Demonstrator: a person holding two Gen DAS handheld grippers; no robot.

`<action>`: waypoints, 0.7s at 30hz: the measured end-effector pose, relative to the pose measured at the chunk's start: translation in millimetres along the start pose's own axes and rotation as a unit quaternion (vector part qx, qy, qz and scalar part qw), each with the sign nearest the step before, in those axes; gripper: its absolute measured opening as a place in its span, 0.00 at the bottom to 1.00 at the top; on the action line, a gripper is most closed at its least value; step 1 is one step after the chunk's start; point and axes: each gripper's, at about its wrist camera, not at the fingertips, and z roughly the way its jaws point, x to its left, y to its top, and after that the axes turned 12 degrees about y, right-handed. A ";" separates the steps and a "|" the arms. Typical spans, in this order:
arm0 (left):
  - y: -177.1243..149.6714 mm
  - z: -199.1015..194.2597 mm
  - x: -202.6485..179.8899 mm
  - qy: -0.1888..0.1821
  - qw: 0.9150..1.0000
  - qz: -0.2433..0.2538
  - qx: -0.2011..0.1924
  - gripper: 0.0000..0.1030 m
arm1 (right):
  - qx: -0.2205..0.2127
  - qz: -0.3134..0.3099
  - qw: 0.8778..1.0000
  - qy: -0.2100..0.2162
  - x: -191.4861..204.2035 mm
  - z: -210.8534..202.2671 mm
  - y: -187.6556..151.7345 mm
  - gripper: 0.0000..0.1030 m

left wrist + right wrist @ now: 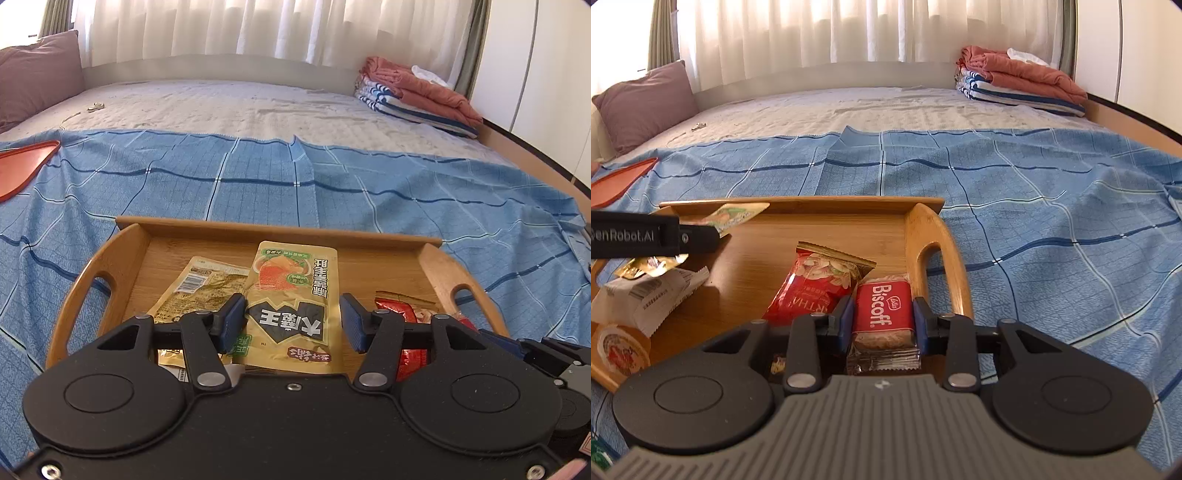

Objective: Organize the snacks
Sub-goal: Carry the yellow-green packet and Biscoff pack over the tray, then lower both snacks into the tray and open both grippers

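Observation:
A wooden tray (280,230) with handles lies on the blue checked sheet. In the left wrist view my left gripper (291,319) is open over the tray, its pads on either side of a gold snack pouch (291,295) with black characters; a gap shows at the right pad. A second gold packet (203,291) lies to its left and a red packet (413,332) to its right. In the right wrist view my right gripper (882,323) is shut on a red Biscoff biscuit pack (882,314) by the tray's right handle (942,258). A red nut bag (816,284) lies beside it.
The left gripper's body (646,236) crosses the right wrist view at left, above a white wrapper (646,299) and a round-labelled snack (620,347). A red tray (22,166) lies at far left. Folded blankets (417,92) and a pillow (37,77) sit at the bed's far side.

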 end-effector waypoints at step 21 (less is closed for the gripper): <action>-3.6 23.9 5.2 0.052 0.999 0.008 -0.003 0.52 | -0.002 0.014 0.999 0.032 -1.2 16.9 -0.8 0.40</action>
